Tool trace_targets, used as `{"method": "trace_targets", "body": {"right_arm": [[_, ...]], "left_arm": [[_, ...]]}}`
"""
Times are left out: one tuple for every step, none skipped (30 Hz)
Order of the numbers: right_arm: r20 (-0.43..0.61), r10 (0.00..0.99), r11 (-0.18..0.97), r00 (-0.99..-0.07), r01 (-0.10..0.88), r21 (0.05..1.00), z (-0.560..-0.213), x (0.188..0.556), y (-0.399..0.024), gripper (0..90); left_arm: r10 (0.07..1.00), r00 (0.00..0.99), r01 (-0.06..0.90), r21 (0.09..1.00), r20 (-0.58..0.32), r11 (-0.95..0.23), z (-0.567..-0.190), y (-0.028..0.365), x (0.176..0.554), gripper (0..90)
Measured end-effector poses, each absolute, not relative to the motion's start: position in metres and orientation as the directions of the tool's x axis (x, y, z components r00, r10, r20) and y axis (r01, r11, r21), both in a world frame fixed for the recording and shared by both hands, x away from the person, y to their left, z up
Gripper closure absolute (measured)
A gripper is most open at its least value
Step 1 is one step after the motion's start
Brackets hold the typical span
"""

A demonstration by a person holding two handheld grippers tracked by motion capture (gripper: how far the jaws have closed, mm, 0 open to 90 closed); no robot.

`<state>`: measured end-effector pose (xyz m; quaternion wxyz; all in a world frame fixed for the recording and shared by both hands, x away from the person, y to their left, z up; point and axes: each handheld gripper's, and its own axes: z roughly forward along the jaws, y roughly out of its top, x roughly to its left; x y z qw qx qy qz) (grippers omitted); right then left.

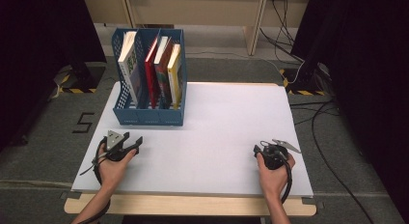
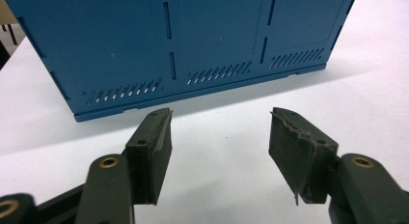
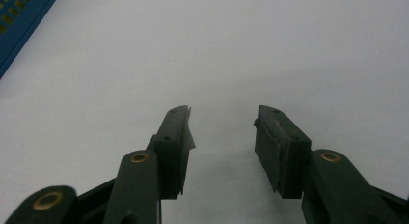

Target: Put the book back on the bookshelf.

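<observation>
On white desk (image 1: 217, 137), near far-left corner, stood blue file rack (image 1: 148, 81) with five upright books (image 1: 153, 69). Left tongs (image 1: 131, 144) rested just short of rack front (image 2: 183, 50), jaws apart, empty. Right tongs (image 1: 260, 149) well apart on bare desk, jaws apart, empty (image 3: 222, 132). Judged start or rest stage; next move likely reach over rack to book. Book titles unreadable; rack compartments hard to separate.
</observation>
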<state>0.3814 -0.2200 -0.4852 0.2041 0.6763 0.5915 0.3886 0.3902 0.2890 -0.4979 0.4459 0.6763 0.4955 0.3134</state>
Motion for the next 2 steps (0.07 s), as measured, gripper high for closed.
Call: {"method": "trace_targets", "body": {"right_arm": [[0.277, 0.961, -0.209, -0.006, 0.641, 0.738, -0.486, 0.382, -0.2199, 55.4], [0.281, 0.96, -0.211, -0.006, 0.645, 0.734, -0.4865, 0.3822, -0.2195, 55.2]], "left_arm": [[0.949, 0.313, 0.391, 0.913, -0.015, -0.115, -0.4979, 0.2888, 0.3904, 39.4], [0.949, 0.313, 0.391, 0.913, -0.015, -0.115, -0.4979, 0.2888, 0.3904, 39.4]]}}
